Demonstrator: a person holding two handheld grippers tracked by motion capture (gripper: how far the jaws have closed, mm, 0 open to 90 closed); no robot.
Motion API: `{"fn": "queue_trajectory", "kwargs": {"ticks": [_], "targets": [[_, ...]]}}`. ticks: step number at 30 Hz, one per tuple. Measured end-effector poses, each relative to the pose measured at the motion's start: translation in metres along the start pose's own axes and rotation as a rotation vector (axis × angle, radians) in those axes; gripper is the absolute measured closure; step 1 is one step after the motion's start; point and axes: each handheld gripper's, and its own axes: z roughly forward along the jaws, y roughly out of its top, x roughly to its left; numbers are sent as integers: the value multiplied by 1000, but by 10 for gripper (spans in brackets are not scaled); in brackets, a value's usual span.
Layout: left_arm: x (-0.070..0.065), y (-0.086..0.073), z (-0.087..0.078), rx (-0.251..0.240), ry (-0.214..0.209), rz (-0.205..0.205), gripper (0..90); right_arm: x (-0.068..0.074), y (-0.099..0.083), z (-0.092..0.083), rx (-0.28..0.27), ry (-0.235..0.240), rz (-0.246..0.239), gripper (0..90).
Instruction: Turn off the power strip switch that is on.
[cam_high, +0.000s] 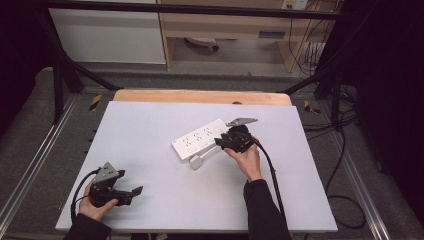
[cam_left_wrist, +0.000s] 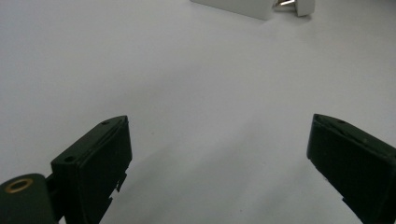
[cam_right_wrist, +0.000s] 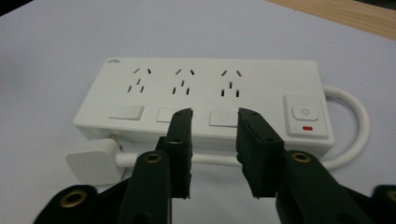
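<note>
Just ahead of the right gripper (cam_right_wrist: 214, 154), a white power strip (cam_right_wrist: 205, 100) flat on the white table (cam_high: 150, 130), long side across the jaws. Jaws parted by a narrow gap, clasping nothing; between and just below the tips, the strip's white cable (cam_right_wrist: 210, 160), running along the strip's near edge, not pinched as far as can be told. Beyond the tips, three socket groups in a row, with a row of white rocker switches under them, one switch hidden partly behind each tip. Off past the right jaw, a power button (cam_right_wrist: 304, 112) with a small red mark beneath, and the cable looping out from that end of the strip. Off past the left jaw, a white plug (cam_right_wrist: 93, 161) lying on the table just beside the strip's near corner, metal pins toward the strip. From above, right gripper (cam_high: 235, 140) at the strip's (cam_high: 197, 138) near-right end, held by the right hand (cam_high: 245, 160), grey plate on top. Far from the strip, left gripper (cam_high: 131, 194) low near the table's front left corner, in the left hand (cam_high: 97, 202). Left jaws spread wide, released, bare table (cam_left_wrist: 196, 93) between them. Well beyond the left tips, toward the right jaw's side, a corner of the strip (cam_left_wrist: 238, 7) and the plug (cam_left_wrist: 303, 5).
</note>
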Motion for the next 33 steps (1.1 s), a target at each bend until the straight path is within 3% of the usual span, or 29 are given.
{"fn": "queue_trajectory", "kwargs": {"ticks": [3, 10, 16, 25, 30, 33], "targets": [[0, 0, 0, 2, 2, 1, 62, -2, -2, -4, 13, -7, 6, 510], [0, 0, 1, 6, 3, 3, 62, -8, -9, -22, 3, -17, 39, 293], [0, 0, 1, 7, 4, 3, 62, -9, -14, -38, 13, -44, 34, 114], [0, 0, 1, 10, 4, 2, 60, -11, -30, -62, 17, -72, 2, 27], [0, 0, 1, 11, 5, 2, 58, -14, -43, -74, 28, -96, 10, 17], [0, 0, 2, 13, 4, 2, 55, -17, -52, -81, 23, -85, 19, 15]]}}
